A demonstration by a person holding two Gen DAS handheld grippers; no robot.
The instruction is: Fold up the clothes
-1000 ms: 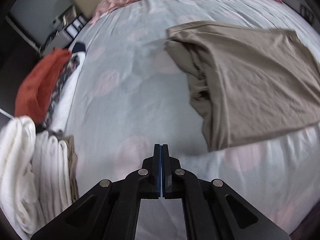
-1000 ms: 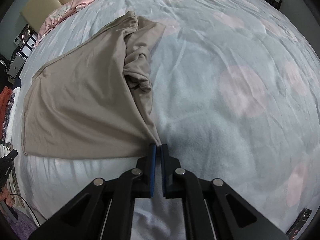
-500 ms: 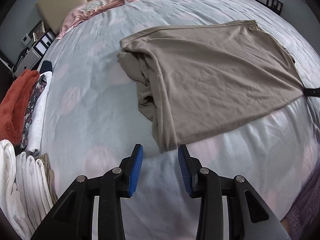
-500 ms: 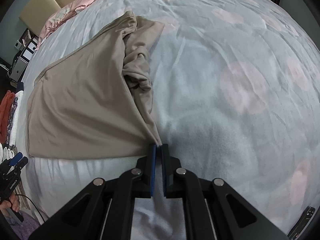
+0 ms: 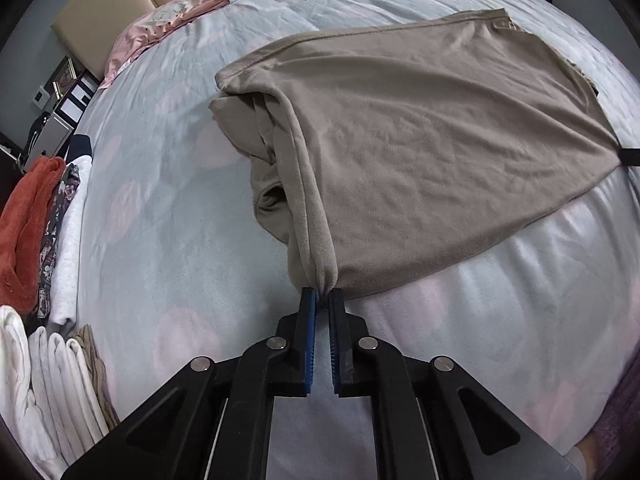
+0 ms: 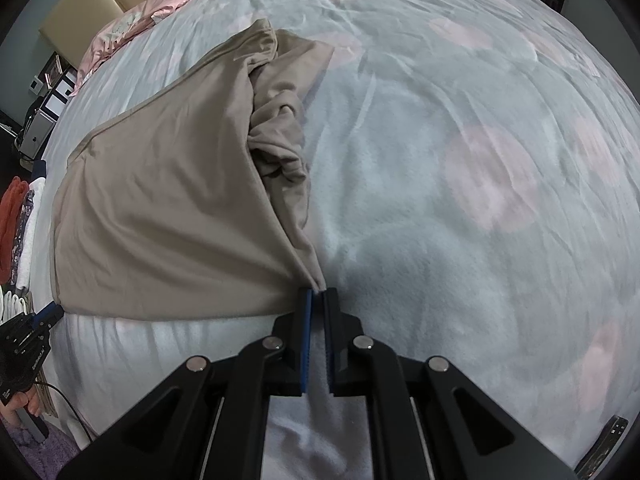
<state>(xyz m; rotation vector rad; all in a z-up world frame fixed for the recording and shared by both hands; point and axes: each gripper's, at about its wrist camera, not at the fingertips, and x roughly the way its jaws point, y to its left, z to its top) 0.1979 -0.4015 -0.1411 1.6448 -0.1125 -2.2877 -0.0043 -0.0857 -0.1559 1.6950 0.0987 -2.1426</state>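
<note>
The left gripper (image 5: 324, 294), open a moment ago, is now clamped on the shirt (image 5: 420, 152) corner; the right gripper (image 6: 318, 292) holds the other corner, so a fold can be started.

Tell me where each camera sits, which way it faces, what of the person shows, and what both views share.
Left wrist: sits behind the left tool, looking down the bed; it is shut on the tan shirt's near-left corner; folded stacks at left.
Right wrist: sits behind the right tool, shut on the shirt's near-right corner; a hand holding the other tool shows at lower left.
Shared: shirt, bed, pink pillows.
</note>
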